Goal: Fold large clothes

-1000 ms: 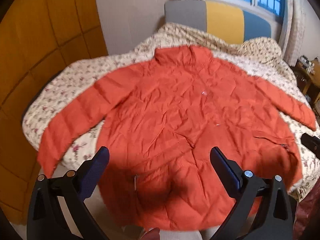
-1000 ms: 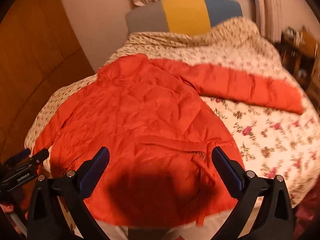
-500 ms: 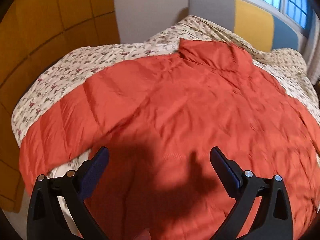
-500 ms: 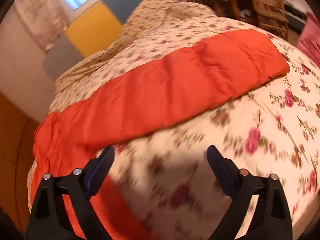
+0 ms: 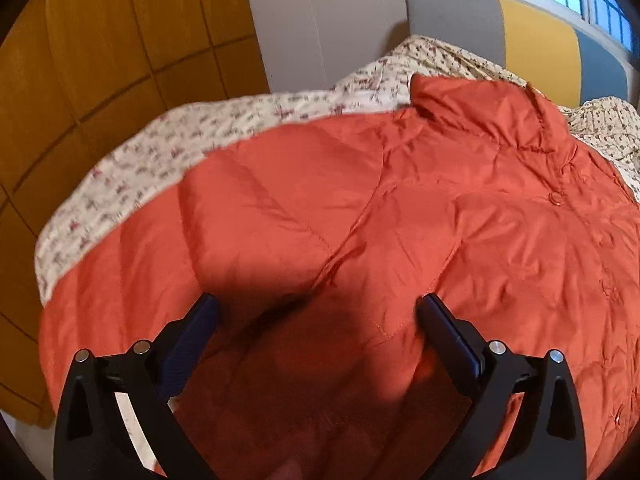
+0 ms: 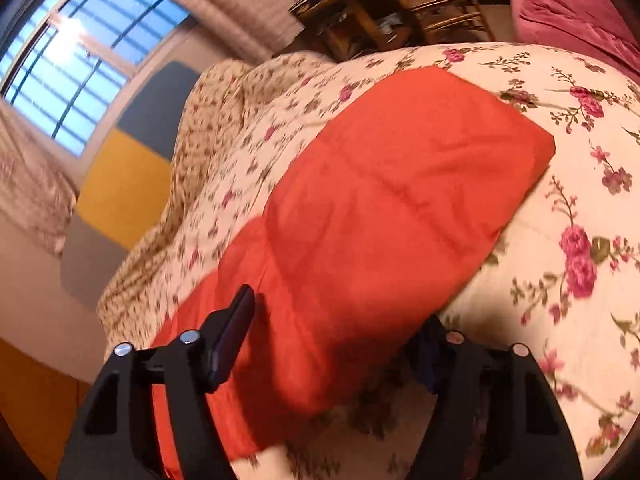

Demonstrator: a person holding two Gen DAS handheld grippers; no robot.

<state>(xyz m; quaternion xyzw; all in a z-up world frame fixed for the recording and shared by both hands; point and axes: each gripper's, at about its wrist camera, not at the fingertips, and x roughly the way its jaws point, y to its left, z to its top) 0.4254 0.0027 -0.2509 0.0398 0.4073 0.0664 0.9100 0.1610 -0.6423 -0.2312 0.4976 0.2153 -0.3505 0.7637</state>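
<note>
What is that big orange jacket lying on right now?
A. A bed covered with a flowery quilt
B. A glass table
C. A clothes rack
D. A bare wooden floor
A: the orange jacket lies spread flat on the cream quilt printed with pink flowers, which shows around its sleeve and past its collar.
</note>
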